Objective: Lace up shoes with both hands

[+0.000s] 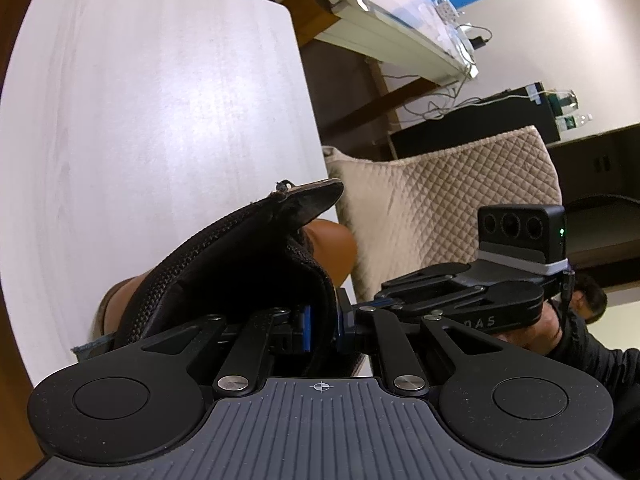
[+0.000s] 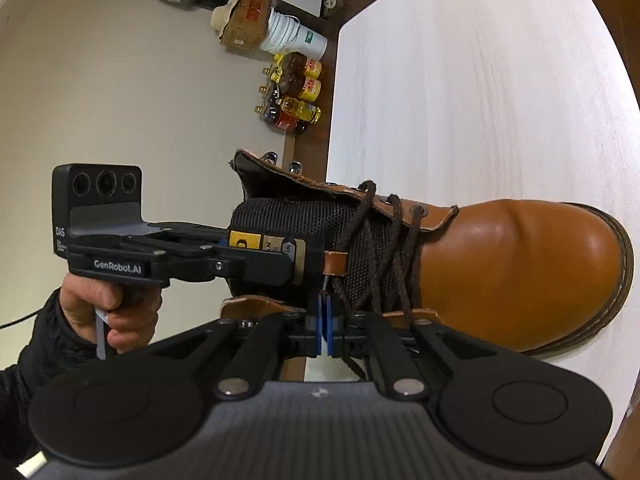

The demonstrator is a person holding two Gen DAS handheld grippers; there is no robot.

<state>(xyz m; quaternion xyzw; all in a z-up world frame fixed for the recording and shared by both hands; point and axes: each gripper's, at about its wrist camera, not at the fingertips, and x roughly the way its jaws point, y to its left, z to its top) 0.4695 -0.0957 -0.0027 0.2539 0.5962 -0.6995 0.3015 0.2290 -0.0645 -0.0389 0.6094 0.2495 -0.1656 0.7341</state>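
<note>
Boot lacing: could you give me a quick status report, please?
Left gripper shut on boot tongue. Right gripper shut on brown lace tip. Boot on its side, partly laced. Nothing in the way.

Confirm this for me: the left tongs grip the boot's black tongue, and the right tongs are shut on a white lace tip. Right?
Not quite: the lace is dark brown, as the right wrist view shows. The left tongs do grip the boot's black tongue, and the right tongs are shut on the lace tip.
</note>
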